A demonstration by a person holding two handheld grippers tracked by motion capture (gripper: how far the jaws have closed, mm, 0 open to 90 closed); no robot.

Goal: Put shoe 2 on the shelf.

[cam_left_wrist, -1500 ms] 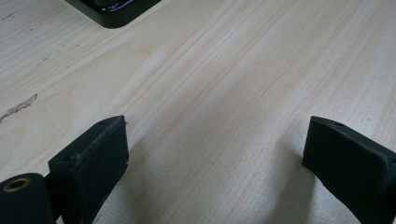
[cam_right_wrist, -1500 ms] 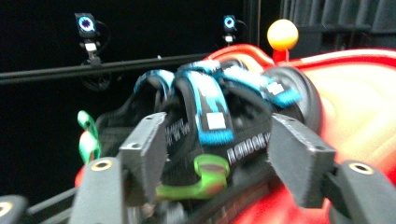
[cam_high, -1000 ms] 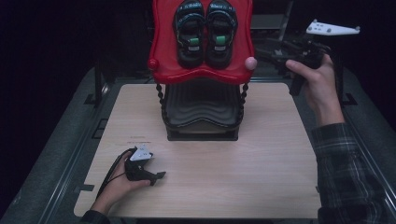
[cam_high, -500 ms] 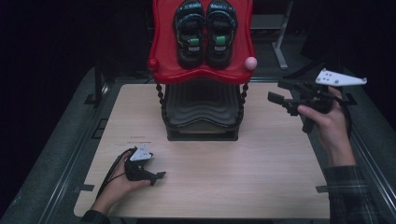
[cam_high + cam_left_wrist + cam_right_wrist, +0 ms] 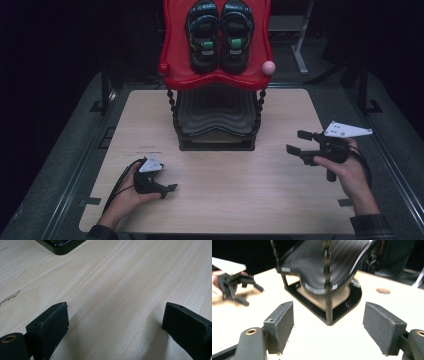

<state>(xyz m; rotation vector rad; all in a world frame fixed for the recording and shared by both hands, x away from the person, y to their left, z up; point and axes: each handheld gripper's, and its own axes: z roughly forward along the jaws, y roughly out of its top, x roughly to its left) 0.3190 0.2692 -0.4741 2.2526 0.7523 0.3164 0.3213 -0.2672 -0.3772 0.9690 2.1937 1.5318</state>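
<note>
Right gripper [image 5: 300, 142] lowered toward table [image 5: 280, 190], fingers wide apart, empty; left gripper [image 5: 167, 188] resting on table, fingers spread, empty.

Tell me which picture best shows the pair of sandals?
The high view: the sandals lie side by side on the red shelf, fully visible. The right gripper view catches the stand's black lower shelf; the left, its base corner.

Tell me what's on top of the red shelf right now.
A pair of black sandals with green strap tabs lies side by side on the red shelf. The shelf surface beneath them is hidden.
</note>
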